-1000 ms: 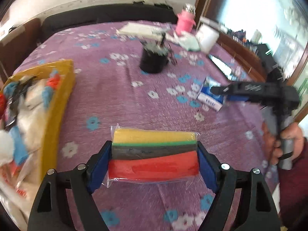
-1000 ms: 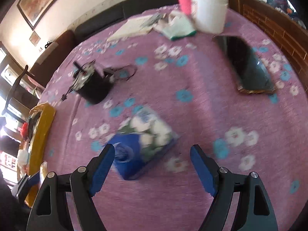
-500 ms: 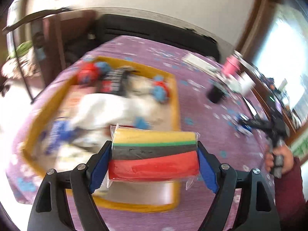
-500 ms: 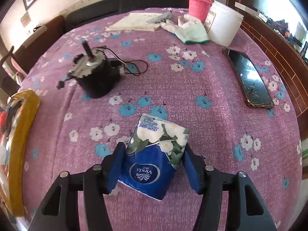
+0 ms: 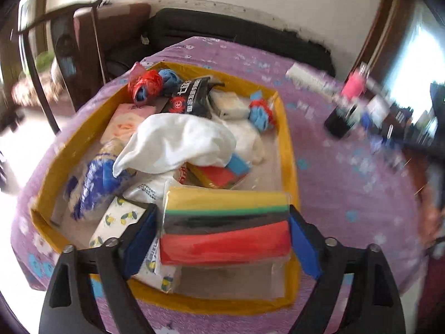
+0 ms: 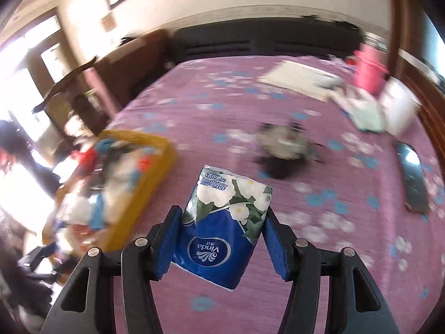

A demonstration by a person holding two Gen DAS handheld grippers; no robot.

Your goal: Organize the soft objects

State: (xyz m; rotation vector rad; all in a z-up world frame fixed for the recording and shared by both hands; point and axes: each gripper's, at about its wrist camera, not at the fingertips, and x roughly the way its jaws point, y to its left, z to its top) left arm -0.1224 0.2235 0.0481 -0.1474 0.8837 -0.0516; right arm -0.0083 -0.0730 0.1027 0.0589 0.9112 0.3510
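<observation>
Between the fingers of the left gripper [image 5: 222, 222]: a wrapped sponge pack [image 5: 225, 239], long axis crosswise from pad to pad, hanging right above the near end of the yellow tray [image 5: 289, 150]. Jaws just opening wider, the pack still between them, a sliver of gap at the left pad, the right pad touching the wrap. Straight below: bare tray floor and a small lemon-printed packet [image 5: 116, 222], with a white cloth [image 5: 180, 144] and other soft things heaped further in. Likely only a drop left for this one.

In the right gripper [image 6: 222, 214]: a blue tissue pack [image 6: 219, 245], clamped across its width, long axis pointing away from the fingers, clear of the purple tablecloth [image 6: 319, 264]. Jaws closed in on it within the last second. Tray well off to that gripper's left, so a sideways carry to come, probably.

Against a second ago: then the sponge pack over open tablecloth, tray at the left edge; now over the tray. Then the tissue pack flat on the table between wide fingers; now gripped and lifted.
</observation>
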